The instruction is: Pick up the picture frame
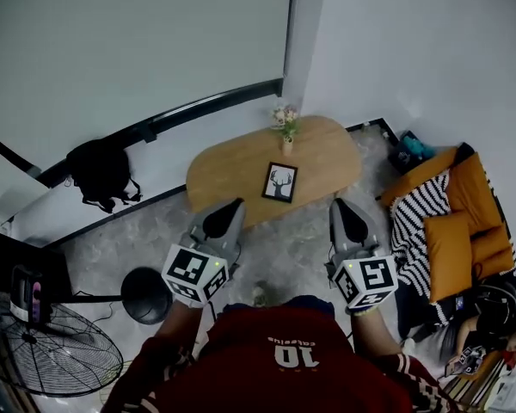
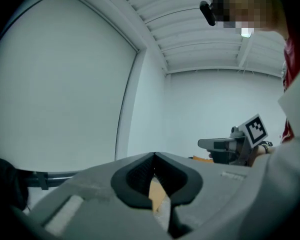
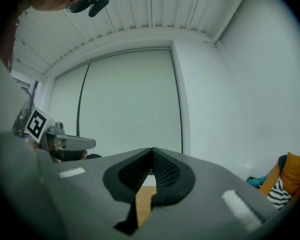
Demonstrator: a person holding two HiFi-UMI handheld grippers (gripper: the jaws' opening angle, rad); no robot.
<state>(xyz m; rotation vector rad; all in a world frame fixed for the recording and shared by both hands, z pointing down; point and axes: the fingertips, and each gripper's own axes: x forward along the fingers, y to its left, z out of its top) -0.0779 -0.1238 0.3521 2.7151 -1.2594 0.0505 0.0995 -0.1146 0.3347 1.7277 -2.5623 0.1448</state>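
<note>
Currently: task not started. The picture frame [image 1: 280, 182] sits on the wooden counter [image 1: 224, 179], untouched, close to the counter's near edge and about mid-length. It has a black border and a pale print with a deer head. Flat or propped up: I cannot tell from this steep angle.

Left claw [image 1: 232, 206]: jaws pressed together, nothing gripped. Only a sliver of counter wood shows through the slit below the tips. Right claw [image 1: 342, 205]: same reading, closed and empty. I hold both level in front of me, pointing toward 12 o'clock, one on each side. The frame is at 12 o'clock, between the lines of the two claws and apart from both.

Left to do, by my reckoning: close in on the frame, open a claw, take the frame by an edge, lift. All of that is outstanding.

Surface: oval wood top. It carries the frame and, beyond it at 12 o'clock near the far edge, a small flower vase [image 1: 285, 127].

Room:
- Grey marbled floor [image 1: 292, 248].
- Pale wall [image 1: 138, 41] at 12 o'clock, with a dark rail along its foot.
- Black bag [image 1: 101, 175] against the wall at 10 o'clock.
- Standing fan [image 1: 52, 360] at 8 o'clock.
- Orange cushions [image 1: 451, 239] and a striped blanket [image 1: 417, 222] at 3 o'clock.
</note>
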